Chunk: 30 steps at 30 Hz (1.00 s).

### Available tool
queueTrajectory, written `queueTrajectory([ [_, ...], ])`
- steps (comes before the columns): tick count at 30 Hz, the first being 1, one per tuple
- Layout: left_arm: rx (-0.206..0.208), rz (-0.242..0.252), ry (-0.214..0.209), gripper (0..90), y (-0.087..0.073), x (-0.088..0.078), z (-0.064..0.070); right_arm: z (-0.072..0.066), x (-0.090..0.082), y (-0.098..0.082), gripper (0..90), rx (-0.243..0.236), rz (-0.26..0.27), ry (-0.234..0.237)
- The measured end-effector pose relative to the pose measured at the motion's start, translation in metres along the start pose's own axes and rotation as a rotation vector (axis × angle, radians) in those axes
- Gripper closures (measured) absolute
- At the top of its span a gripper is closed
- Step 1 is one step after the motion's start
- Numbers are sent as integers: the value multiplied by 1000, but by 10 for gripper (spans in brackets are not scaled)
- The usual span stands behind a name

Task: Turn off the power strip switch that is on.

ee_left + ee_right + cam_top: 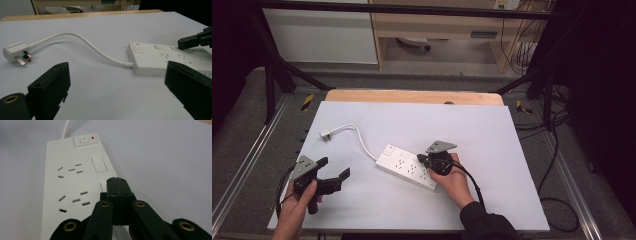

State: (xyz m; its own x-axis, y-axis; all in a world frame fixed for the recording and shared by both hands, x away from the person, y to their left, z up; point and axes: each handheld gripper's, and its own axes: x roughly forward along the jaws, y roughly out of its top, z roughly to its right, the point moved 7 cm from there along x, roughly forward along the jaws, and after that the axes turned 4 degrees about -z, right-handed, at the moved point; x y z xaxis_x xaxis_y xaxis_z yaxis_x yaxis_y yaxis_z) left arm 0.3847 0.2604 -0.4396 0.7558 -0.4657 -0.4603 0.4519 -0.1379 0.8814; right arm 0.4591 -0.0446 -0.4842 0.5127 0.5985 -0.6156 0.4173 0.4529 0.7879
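A white power strip (408,167) lies on the white table mat, its cable curving left to a white plug (325,134). My right gripper (421,159) is shut with nothing between its jaws; its tips rest over the strip's top. In the right gripper view the closed jaws (116,183) sit above a small white rocker panel, with the power strip (72,185) and its switch with a red light (85,140) beyond. My left gripper (333,168) is open near the mat's front left. In the left gripper view the plug (17,53) lies on its side and the power strip (160,58) sits to the right.
The white mat (492,140) covers a wooden table (412,96) inside a black metal frame. Cables run over the floor at the right (557,150). Shelving and wiring stand at the back.
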Motion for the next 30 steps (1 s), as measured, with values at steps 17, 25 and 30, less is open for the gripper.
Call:
queueTrajectory([
  [17, 1, 0, -1, 64, 0, 0, 0, -2, 2, 1, 900, -8, 16, -9],
  [25, -2, 6, -1, 64, 1, 0, 0, -2, 0, 2, 900, -16, 28, -23],
  [30, -6, 8, 2, 64, 1, 0, 0, -4, -3, 6, 892, -14, 50, -23],
])
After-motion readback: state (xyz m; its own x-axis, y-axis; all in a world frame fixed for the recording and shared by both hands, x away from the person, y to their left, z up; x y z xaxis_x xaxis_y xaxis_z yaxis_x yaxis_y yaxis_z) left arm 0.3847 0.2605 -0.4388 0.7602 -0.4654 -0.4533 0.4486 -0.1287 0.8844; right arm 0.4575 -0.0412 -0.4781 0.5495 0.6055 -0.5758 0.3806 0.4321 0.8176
